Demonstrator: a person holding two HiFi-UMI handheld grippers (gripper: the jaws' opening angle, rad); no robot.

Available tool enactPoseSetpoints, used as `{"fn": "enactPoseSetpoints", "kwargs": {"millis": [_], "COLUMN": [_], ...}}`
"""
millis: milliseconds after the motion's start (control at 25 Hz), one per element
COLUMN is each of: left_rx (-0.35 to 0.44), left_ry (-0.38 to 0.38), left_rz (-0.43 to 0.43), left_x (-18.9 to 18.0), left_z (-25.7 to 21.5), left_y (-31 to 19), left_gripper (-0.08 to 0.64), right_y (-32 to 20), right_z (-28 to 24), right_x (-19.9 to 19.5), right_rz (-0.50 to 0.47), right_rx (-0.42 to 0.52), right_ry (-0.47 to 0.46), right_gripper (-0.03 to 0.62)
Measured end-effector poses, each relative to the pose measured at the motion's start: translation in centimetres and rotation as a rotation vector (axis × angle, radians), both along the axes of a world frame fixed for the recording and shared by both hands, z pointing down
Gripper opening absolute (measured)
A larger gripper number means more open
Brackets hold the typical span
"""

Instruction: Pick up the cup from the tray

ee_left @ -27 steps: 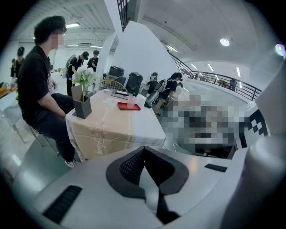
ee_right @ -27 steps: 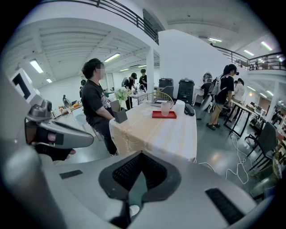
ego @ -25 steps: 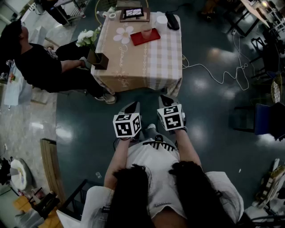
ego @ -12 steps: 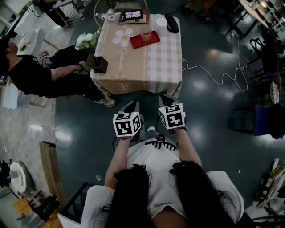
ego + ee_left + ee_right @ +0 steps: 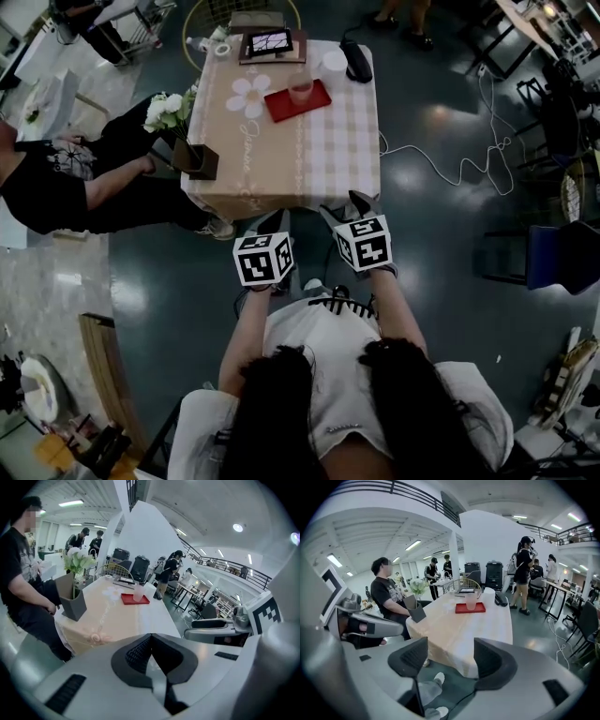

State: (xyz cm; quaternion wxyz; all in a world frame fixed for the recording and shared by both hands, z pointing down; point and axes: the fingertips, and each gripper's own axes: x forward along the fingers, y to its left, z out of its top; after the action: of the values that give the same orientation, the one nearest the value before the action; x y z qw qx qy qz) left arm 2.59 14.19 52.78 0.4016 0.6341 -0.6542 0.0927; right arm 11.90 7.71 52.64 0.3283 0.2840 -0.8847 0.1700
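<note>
A pale pink cup (image 5: 300,90) stands on a red tray (image 5: 281,106) at the far side of a cloth-covered table (image 5: 309,159). The right gripper view shows the cup (image 5: 471,601) and tray (image 5: 470,608) well ahead, as does the left gripper view, with cup (image 5: 138,592) and tray (image 5: 135,599). Both grippers hang in the air short of the table's near edge. My left gripper (image 5: 277,221) is shut (image 5: 151,637) and holds nothing. My right gripper (image 5: 345,204) has its jaws opening (image 5: 450,656), and only floor and table show between them.
A dark vase of white flowers (image 5: 192,150) stands at the table's left corner. A black object (image 5: 356,58) and a framed tablet (image 5: 267,43) lie at the far end. A seated person (image 5: 66,183) is left of the table. A white cable (image 5: 450,159) trails on the floor.
The table has come nearer as both grippers moved forward. The right gripper's jaws have parted. The seated person has shifted toward the left edge of the head view.
</note>
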Motion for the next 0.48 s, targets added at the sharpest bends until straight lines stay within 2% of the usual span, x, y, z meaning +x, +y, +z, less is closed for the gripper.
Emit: {"fn": "enactPoseSetpoints", "kwargs": {"millis": [480], "left_rx": [-0.042], "left_ry": [0.028], "left_rz": [0.037], "left_x": [-5.5], "left_z": [0.8], "left_y": [-7.0], "left_gripper": [0.005], "right_y": [-6.8], "right_z": [-0.3], "right_x": [-5.0], "right_rz": [0.034], "right_rx": [-0.007], "right_ry": [0.029], "right_gripper": [0.327]}}
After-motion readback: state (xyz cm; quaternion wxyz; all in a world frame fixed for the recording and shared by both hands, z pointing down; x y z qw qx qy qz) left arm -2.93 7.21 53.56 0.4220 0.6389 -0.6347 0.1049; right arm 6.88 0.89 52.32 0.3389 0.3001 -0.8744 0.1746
